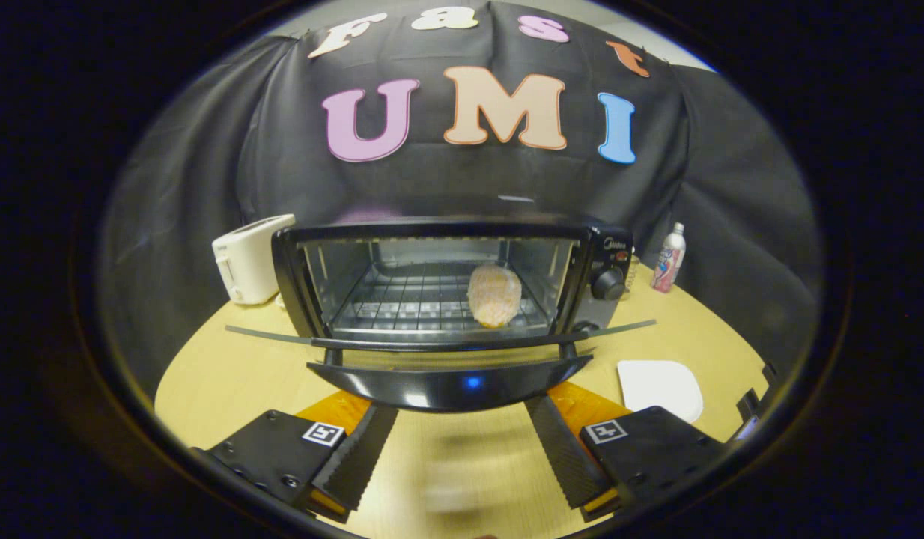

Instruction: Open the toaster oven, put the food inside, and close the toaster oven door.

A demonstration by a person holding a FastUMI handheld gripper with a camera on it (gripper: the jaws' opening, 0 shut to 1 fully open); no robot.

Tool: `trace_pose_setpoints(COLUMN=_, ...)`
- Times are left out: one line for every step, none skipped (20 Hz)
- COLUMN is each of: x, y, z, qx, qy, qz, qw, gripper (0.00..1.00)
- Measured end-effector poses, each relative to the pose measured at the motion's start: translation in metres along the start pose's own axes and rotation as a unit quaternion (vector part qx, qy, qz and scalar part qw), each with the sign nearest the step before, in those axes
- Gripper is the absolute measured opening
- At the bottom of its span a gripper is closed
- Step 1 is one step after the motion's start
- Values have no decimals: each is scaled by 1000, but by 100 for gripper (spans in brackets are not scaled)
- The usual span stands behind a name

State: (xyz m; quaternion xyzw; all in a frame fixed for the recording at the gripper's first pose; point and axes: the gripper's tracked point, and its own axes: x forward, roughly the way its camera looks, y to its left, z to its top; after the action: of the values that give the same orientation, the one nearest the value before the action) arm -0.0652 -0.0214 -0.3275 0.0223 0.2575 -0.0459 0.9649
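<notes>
Gripper (462,442) fingers spread, empty, tips under door handle (451,385). Toaster oven (447,281) door down; food (494,295) on rack, 1 o'clock from fingers.

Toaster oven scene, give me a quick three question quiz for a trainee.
1. True or false: the toaster oven door is closed.
2. Where is the food? A on the table; B on the oven rack; C between the fingers.
3. Fill in: the gripper is ____, holding nothing.

Key: 1 false, the door hangs open just ahead of the fingers. 2 B. 3 open.
</notes>
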Motion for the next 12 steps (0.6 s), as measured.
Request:
trace_pose_setpoints(x=1, y=0, z=8, qx=-2, qy=-6, qz=0, qw=1000, gripper=100)
trace_pose_setpoints(x=2, y=0, z=15, qx=-5, qy=-12, qz=-2, qw=1000, gripper=100)
trace_pose_setpoints(x=1, y=1, z=23, qx=-10, qy=-17, qz=-2, qw=1000, gripper=100)
trace_pose_setpoints(x=0, y=1, z=30, qx=-13, qy=-24, qz=0, qw=1000, gripper=100)
trace_pose_setpoints(x=-2, y=3, z=36, qx=-14, qy=-31, qz=3, qw=999, gripper=100)
trace_pose_setpoints(x=-5, y=4, z=46, qx=-14, qy=-41, qz=3, qw=999, gripper=100)
trace_pose_setpoints(x=-11, y=2, z=56, qx=-13, qy=-53, qz=-1, qw=998, gripper=100)
trace_pose_setpoints(x=-17, y=2, z=69, qx=-11, qy=-66, qz=-1, qw=998, gripper=100)
trace_pose_setpoints(x=-22, y=2, z=81, qx=-10, qy=-81, qz=-1, qw=997, gripper=100)
trace_pose_setpoints(x=-31, y=2, z=96, qx=-8, qy=-97, qz=-1, qw=995, gripper=100)
trace_pose_setpoints(x=-40, y=1, z=110, qx=-5, qy=-113, qz=-1, qw=994, gripper=100)
trace_pose_setpoints(x=-50, y=1, z=124, qx=-3, qy=-128, qz=1, qw=992, gripper=100)
